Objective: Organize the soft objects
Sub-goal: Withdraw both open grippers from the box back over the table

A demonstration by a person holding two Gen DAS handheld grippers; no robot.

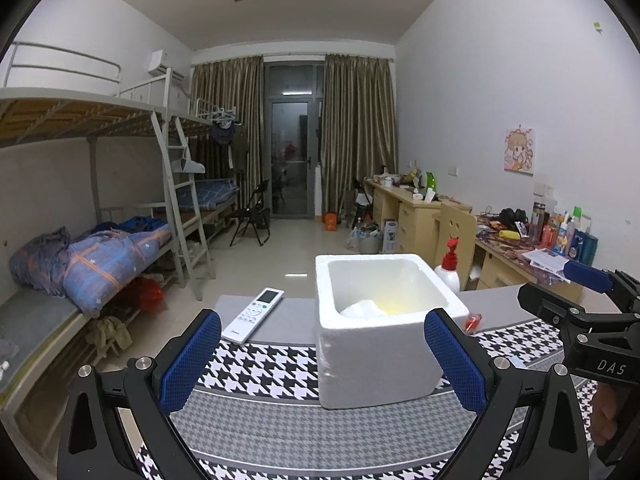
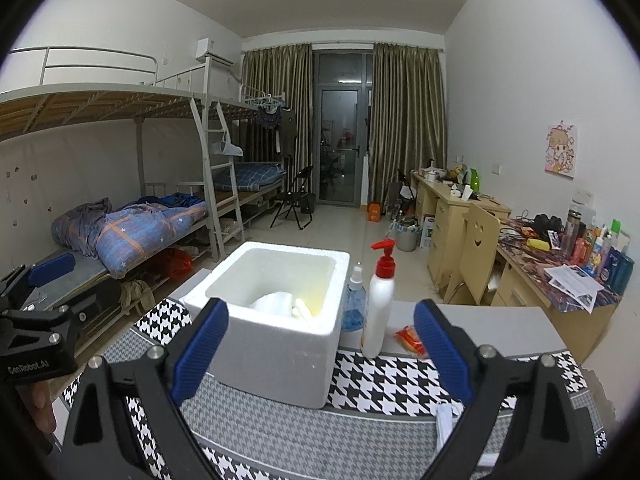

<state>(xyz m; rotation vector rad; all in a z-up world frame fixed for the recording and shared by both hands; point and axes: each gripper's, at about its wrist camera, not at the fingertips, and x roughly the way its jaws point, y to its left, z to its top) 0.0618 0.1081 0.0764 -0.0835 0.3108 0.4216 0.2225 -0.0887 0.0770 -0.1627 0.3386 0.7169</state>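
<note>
Left gripper: spread wide with nothing between its blue pads, held low over the near edge of the table, pointing at the foam box.
Right gripper: also spread wide and holding nothing, just to the right of the left one, aimed at the same box.
Foam box: white, open at the top, standing upright on the houndstooth cloth that covers the table.
Soft objects: pale white and yellowish pieces lying at the bottom of the box; I cannot tell what each one is.
Remote control: white, flat on the table to the left of the box, apart from it.
Pump bottle: white with a red pump, upright just right of the box.
Spray bottle: blue-tinted, between the box and the pump bottle.
Red packet: lies on the table right of the pump bottle.
Bunk bed: along the left wall, a blue quilt bundled on the lower mattress.
</note>
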